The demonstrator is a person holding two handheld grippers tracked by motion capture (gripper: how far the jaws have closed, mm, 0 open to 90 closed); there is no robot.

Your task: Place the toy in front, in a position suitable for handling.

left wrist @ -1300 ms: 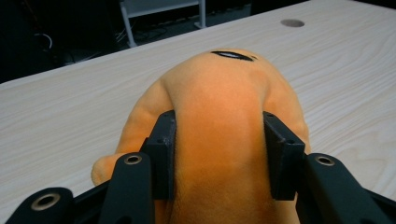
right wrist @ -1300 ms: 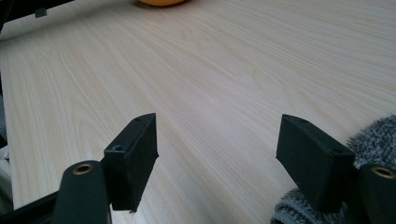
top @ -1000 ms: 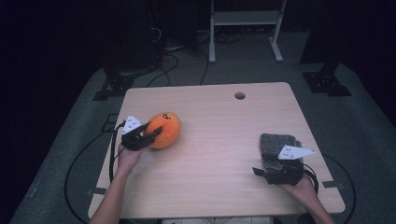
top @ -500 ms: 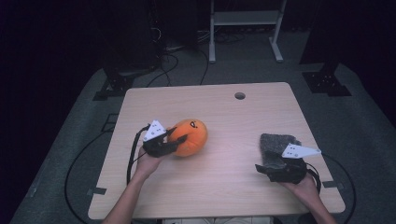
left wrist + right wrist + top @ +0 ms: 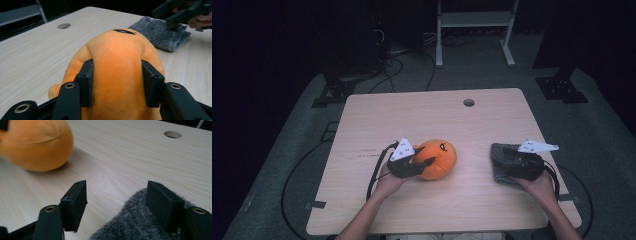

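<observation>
An orange plush toy (image 5: pixel 439 157) with a black mark on top lies near the middle of the wooden table (image 5: pixel 412 115). My left gripper (image 5: pixel 424 162) is shut on it from the left, and in the left gripper view both pads dent the plush (image 5: pixel 117 50). A grey furry cloth (image 5: pixel 499 165) lies at the right. My right gripper (image 5: pixel 511 159) hovers over its edge with jaws apart. They have just been closing a little. In the right gripper view one pad (image 5: pixel 163 205) stands over the cloth (image 5: pixel 135 225), the other over bare wood, and neither presses on it.
A round cable hole (image 5: pixel 469 102) sits near the table's far edge. Cables trail from both grippers off the front and left sides. A white frame (image 5: pixel 472 30) and dark stands are on the floor behind the table.
My left gripper has carried the orange plush rightward, from the table's left side toward the middle. My right gripper has shifted slightly left over the grey cloth.
</observation>
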